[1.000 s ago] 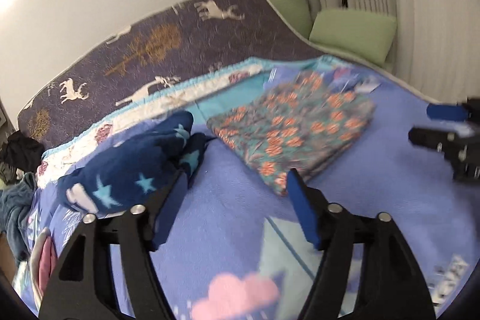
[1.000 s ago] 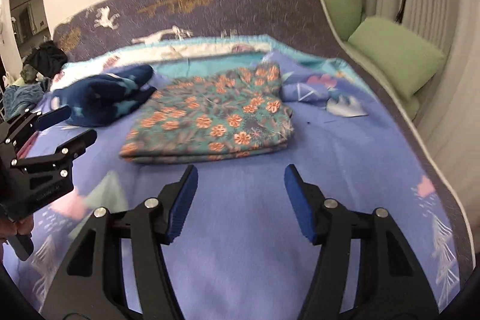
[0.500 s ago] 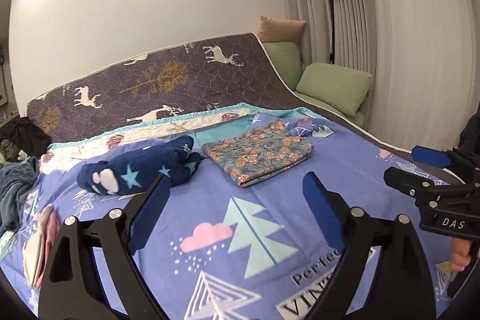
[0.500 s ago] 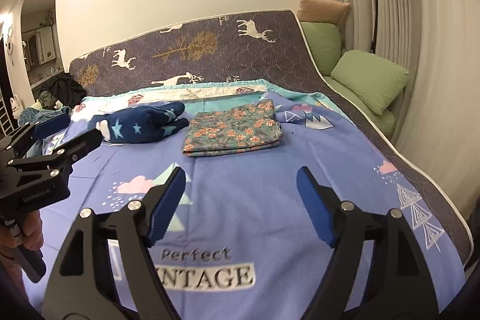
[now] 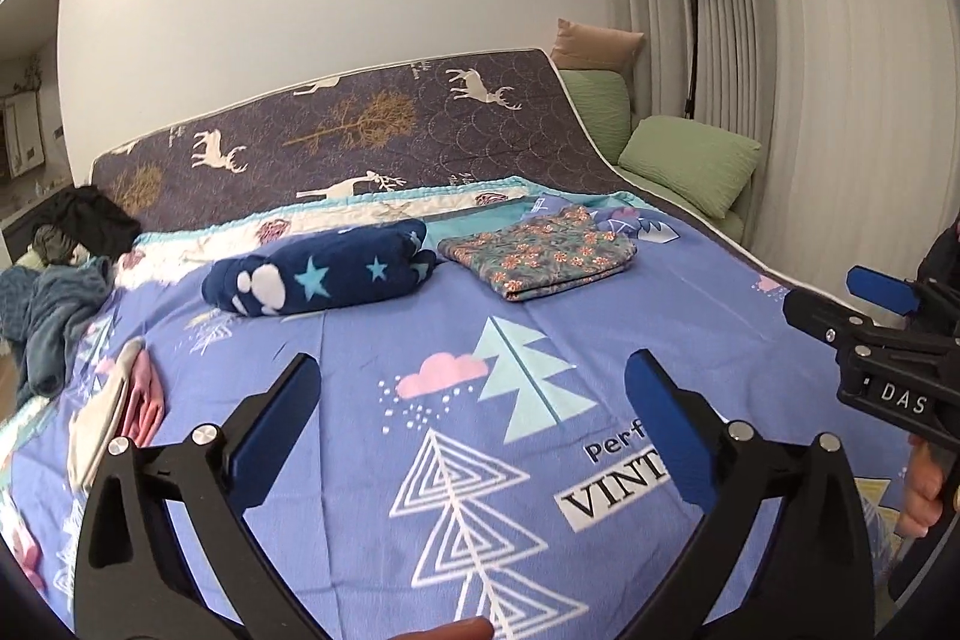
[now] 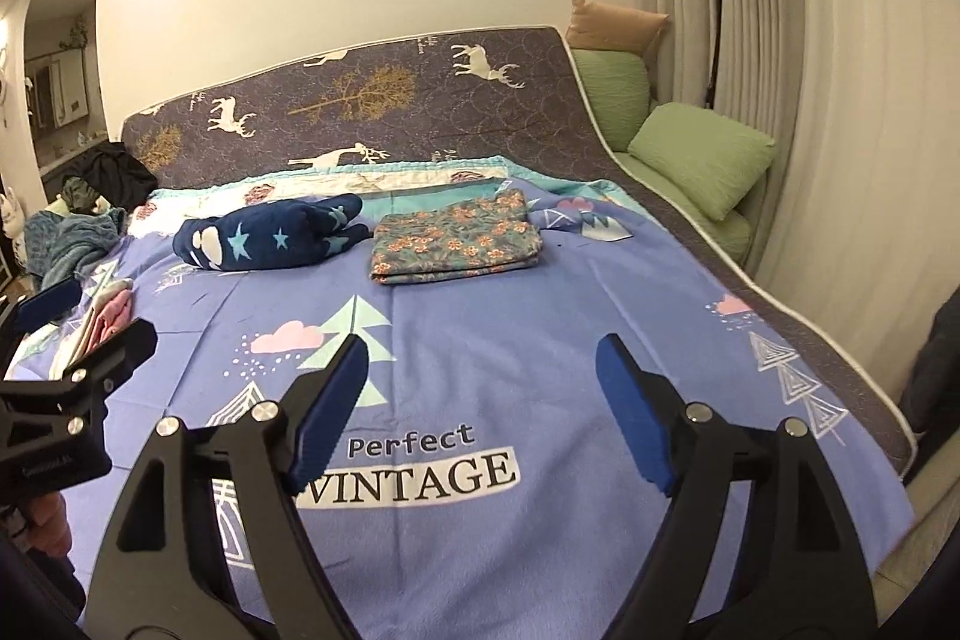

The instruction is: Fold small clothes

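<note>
Both grippers have backed well away from the folded floral garment [image 6: 455, 242], which a second ago filled my views and now lies small at twelve o'clock, far up the bed [image 6: 540, 352]. My left gripper [image 5: 474, 424] and right gripper [image 6: 480, 406] hang wide open above the blanket, holding nothing. I judge that piece done. At ten o'clock sits the navy star bundle [image 5: 324, 274], just beside it; pink and white clothes [image 5: 114, 406] wait at nine o'clock, likely next.
</note>
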### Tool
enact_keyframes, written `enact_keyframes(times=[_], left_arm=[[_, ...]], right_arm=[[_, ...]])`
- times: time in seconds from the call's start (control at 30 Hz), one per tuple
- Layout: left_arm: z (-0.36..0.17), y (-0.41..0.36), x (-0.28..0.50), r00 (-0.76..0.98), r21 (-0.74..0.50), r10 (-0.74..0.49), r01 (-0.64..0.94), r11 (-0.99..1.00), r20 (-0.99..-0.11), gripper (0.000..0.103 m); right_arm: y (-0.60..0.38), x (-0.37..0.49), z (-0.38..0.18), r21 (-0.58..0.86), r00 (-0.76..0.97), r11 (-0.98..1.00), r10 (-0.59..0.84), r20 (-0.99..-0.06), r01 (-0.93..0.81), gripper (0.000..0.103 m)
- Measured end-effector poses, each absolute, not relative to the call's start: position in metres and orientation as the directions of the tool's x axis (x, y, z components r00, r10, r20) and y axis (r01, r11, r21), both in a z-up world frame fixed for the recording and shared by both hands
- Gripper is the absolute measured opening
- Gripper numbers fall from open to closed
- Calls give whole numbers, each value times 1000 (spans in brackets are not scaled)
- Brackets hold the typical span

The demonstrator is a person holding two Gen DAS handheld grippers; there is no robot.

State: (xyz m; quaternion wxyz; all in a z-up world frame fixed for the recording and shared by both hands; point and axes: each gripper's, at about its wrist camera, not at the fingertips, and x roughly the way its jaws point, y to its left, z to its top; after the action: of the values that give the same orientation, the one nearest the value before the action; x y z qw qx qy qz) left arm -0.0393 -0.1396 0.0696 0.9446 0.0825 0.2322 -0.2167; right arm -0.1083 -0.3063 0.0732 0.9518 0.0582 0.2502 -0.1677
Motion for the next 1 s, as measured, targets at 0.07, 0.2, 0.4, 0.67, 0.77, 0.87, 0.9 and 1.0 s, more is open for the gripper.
enact_keyframes(times=[0.07, 0.2, 0.4, 0.67, 0.77, 0.87, 0.9, 1.0], left_arm=[[70, -135, -42, 799, 50, -371, 445, 894, -472, 101], [72, -131, -49, 810, 64, -360, 436, 898, -462, 101], [73, -130, -50, 805, 57, -358, 434, 899, -474, 101], [70, -133, -49, 804, 67, -346, 428, 901, -484, 101], [70, -134, -48, 804, 68, -343, 427, 902, -486, 101], [69, -135, -48, 804, 70, -342, 426, 902, -487, 101], [69, -135, -48, 804, 72, -340, 425, 902, -487, 101], [68, -136, -48, 804, 77, -340, 427, 901, -488, 101]], right_arm=[[-301, -114, 75, 31, 819, 937, -288, -497, 348, 81], [-292, -121, 78, 40, 818, 940, -274, -505, 339, 81], [-286, -123, 78, 31, 815, 941, -276, -510, 337, 81], [-286, -122, 76, 24, 812, 939, -282, -511, 342, 81], [-287, -121, 75, 23, 810, 938, -285, -513, 345, 81], [-288, -121, 74, 24, 808, 938, -284, -516, 345, 81], [-288, -120, 74, 23, 808, 938, -284, -517, 345, 81], [-288, -119, 73, 18, 805, 938, -286, -519, 345, 81]])
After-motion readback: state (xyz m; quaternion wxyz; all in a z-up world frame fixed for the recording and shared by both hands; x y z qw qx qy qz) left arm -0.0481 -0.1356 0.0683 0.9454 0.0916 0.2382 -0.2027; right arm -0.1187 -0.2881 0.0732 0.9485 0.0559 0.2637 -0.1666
